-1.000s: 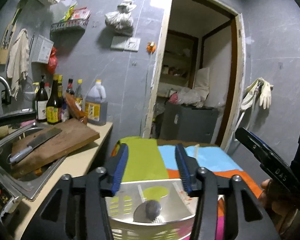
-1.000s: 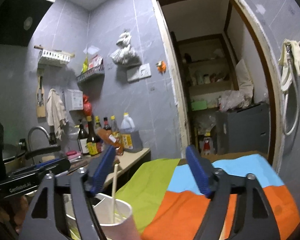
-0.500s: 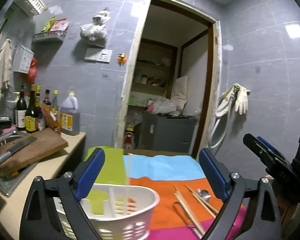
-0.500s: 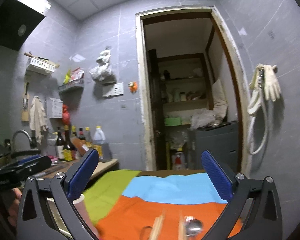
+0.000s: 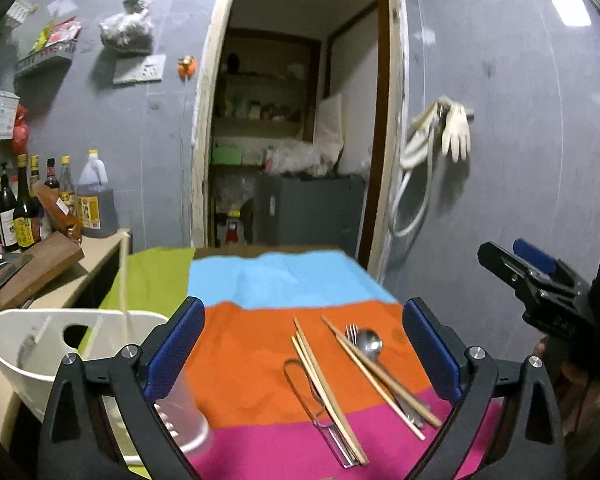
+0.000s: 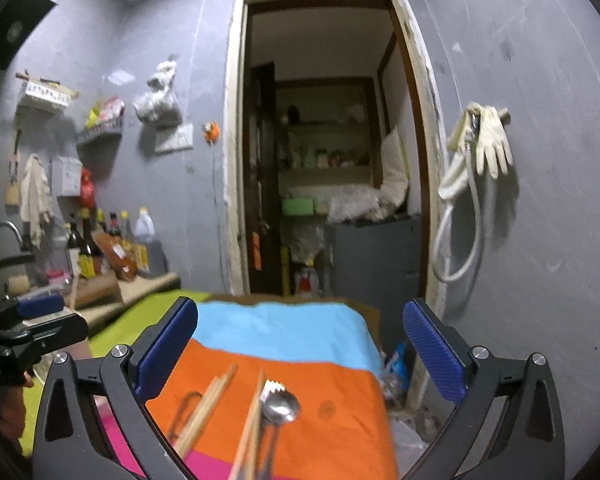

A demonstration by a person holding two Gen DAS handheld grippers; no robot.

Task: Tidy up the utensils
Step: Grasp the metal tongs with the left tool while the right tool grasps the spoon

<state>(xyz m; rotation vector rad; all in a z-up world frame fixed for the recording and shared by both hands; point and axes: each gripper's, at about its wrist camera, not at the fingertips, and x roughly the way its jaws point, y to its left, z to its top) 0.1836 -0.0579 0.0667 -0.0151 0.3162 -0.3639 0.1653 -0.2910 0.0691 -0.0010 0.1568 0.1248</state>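
Wooden chopsticks [image 5: 326, 384], a metal spoon [image 5: 370, 342], a fork [image 5: 351, 330] and a wire-handled tool [image 5: 300, 388] lie on the orange and pink bands of the striped cloth [image 5: 244, 344]. A white utensil basket [image 5: 36, 344] at left holds a single chopstick [image 5: 123, 280]; a clear plastic cup [image 5: 184, 420] stands beside it. My left gripper [image 5: 302, 348] is open and empty above the utensils. My right gripper [image 6: 300, 356] is open and empty over the chopsticks [image 6: 208, 408] and spoon [image 6: 280, 406]; it also shows in the left wrist view [image 5: 536, 280].
A counter at left carries a wooden cutting board [image 5: 32, 268] and bottles [image 5: 24, 212]. A doorway [image 5: 296, 140] to a pantry is behind the table. Gloves and a hose [image 5: 440, 136] hang on the right wall. The table's right edge drops to the floor [image 6: 404, 400].
My left gripper opened wide and swung right from the basket to above the loose utensils. My right gripper also opened and moved right from the cup to the chopsticks and spoon.
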